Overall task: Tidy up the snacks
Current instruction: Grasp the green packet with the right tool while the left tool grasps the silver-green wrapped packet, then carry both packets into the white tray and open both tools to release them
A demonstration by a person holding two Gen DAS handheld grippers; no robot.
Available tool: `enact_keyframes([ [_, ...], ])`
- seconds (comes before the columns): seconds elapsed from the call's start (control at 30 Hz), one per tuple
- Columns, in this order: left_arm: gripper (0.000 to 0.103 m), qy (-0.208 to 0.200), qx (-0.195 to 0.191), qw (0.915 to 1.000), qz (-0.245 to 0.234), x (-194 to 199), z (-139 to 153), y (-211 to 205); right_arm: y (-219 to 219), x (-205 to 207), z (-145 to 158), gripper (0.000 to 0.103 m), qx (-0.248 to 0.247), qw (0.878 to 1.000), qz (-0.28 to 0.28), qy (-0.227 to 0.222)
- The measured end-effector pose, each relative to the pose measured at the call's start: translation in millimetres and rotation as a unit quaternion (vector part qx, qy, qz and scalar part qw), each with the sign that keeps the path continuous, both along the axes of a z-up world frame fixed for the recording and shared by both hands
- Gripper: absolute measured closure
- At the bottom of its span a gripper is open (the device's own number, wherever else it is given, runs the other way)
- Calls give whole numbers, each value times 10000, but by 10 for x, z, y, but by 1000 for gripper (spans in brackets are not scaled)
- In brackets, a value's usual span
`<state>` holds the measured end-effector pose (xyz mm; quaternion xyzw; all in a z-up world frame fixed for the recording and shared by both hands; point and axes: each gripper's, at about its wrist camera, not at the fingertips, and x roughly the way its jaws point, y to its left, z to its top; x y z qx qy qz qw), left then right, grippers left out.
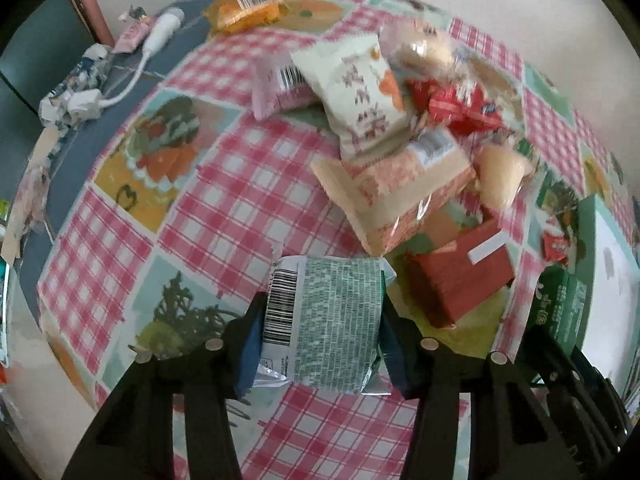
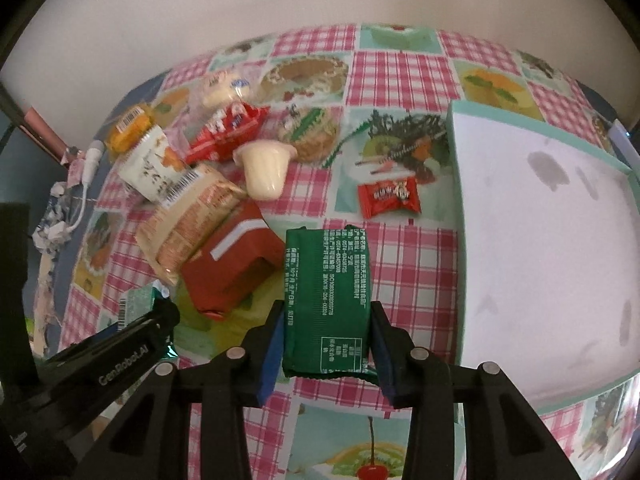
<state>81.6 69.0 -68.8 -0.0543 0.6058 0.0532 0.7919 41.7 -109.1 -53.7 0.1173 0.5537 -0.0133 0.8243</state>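
My left gripper is shut on a pale green snack packet with a barcode, held just above the checked tablecloth. My right gripper is shut on a dark green packet printed with white text. A white box with a teal rim lies to the right of it. The snack pile sits ahead: a red carton, a peach wafer pack, a cream packet, a pudding cup and a red candy. An orange packet lies apart at the far edge.
A white cable with an adapter and crumpled paper lie on the bare blue tabletop left of the cloth. A pink packet rests under the cream one. The wall stands close behind the table.
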Motion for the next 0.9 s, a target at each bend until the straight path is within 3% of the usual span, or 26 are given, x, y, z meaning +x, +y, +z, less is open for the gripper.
enact_keyframes([
  [0.23, 50, -614, 2, 9981, -13, -84, 371, -9, -147, -95, 298, 61, -17, 9992, -197, -357],
  [0.4, 50, -757, -12, 9964, -379, -156, 492, -242, -300, -124, 416, 61, -145, 9977, -485, -448],
  [0.6, 49, -821, 7, 9918, -975, -164, 617, -708, -711, -180, 473, 61, -371, 9927, -1052, -460],
  [0.9, 49, -795, -197, 9772, -1958, -23, 724, -1690, -1496, -278, 449, 61, -457, 9779, -2011, -336],
])
